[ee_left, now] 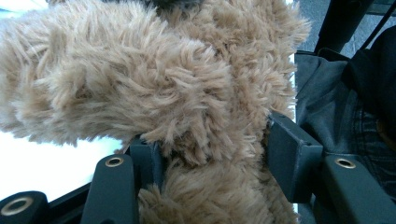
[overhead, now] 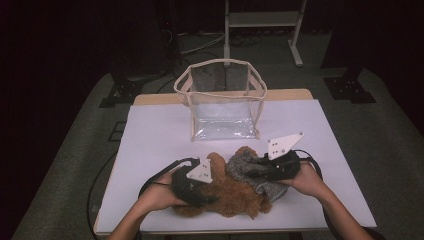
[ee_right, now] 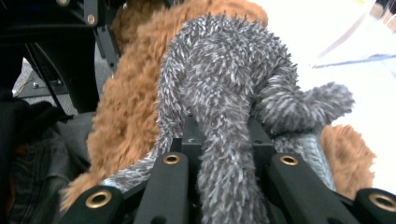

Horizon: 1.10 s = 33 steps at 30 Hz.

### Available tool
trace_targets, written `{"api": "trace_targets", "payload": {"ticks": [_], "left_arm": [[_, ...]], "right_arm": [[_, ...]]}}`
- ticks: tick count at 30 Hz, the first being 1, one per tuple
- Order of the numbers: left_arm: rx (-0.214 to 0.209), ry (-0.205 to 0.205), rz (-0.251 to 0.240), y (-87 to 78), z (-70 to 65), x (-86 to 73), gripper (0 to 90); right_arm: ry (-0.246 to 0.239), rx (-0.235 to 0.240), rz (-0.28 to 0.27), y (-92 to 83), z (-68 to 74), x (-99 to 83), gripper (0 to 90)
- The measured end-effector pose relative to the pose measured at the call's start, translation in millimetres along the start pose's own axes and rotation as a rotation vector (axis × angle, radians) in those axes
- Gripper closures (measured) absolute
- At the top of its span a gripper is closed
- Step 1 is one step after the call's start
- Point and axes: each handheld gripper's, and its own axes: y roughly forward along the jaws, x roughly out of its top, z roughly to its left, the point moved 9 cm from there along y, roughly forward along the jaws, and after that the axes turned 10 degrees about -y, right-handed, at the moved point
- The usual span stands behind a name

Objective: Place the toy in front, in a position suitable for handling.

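Where the person's forearms come in at the near edge of the white table (overhead: 150,125), two grippers are held low over two soft toys lying pressed together. The left gripper (overhead: 202,192) is clamped on a thick limb of the brown plush toy (overhead: 235,195), whose long tan fur is seen bulging between and over both jaws in the left gripper view, hiding most of what lies beyond. The right gripper (overhead: 260,170) is closed tight on a narrow strip of the grey plush toy (overhead: 245,167), which is draped over the brown one at its right and blocks much of the right gripper view; the brown fur is seen behind and below it. One grey three-cornered plate is carried on each gripper, and a cable is trailed from each. Farther back, well apart from the toys, one clear plastic bag (overhead: 222,107) with cream trim is stood upright and open near the far edge; nothing is seen inside it.
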Motion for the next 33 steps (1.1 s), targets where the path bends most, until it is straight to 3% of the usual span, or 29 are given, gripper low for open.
{"api": "trace_targets", "payload": {"ticks": [10, 17, 21, 26, 33], "left_arm": [[0.009, 0.014, -0.017, 0.0, 0.1, 0.4, 44.6], [0.003, 0.022, -0.008, -0.8, -0.9, -0.5, 44.3], [-0.015, 0.006, -0.013, -3.6, -0.2, -1.8, 36.5], [-0.029, 0.023, -0.011, -9.6, -0.3, -1.7, 26.9], [-0.010, 0.023, -0.019, -23.8, 8.2, -7.8, 18.8]], "right_arm": [[0.019, 0.004, 0.006, -8.2, 0.2, -3.7, 74.5], [-0.022, 0.039, -0.008, 7.5, 5.7, 16.5, 74.4], [-0.014, 0.069, -0.006, 16.0, 11.0, 12.4, 74.5], [0.008, 0.067, -0.016, 13.3, 15.9, 2.5, 74.6], [0.007, 0.064, -0.030, 12.3, 19.9, -1.0, 74.6]]}}
